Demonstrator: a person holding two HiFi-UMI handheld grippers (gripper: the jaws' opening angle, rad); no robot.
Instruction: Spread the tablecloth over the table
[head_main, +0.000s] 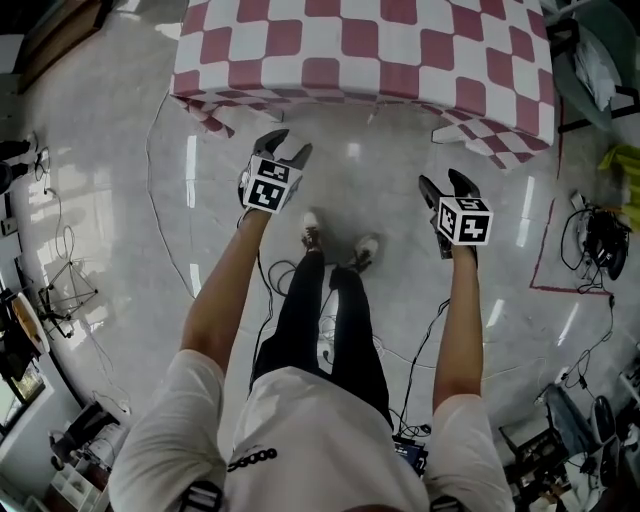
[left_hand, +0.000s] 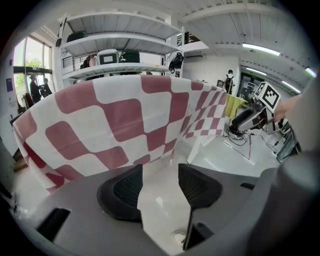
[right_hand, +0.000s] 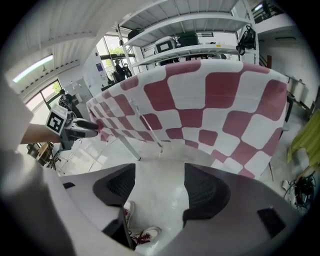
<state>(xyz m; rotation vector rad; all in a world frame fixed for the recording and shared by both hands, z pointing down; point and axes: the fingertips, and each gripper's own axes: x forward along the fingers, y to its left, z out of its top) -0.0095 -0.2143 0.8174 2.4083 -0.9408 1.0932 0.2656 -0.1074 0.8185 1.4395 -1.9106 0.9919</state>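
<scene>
Left gripper and right gripper are hanging spread and empty below the cloth at top of frame, which is drooping lower at right and likely risking a slide-off

The table is covered by a red-and-white checked tablecloth, which lies flat across its top and hangs over the near edge and corners. Only pale legs show beneath. The table stands on a glossy, light marbled floor. On the floor at the right are a tangle of black cables and a red tape line. The person's shoes stand near the middle.
</scene>
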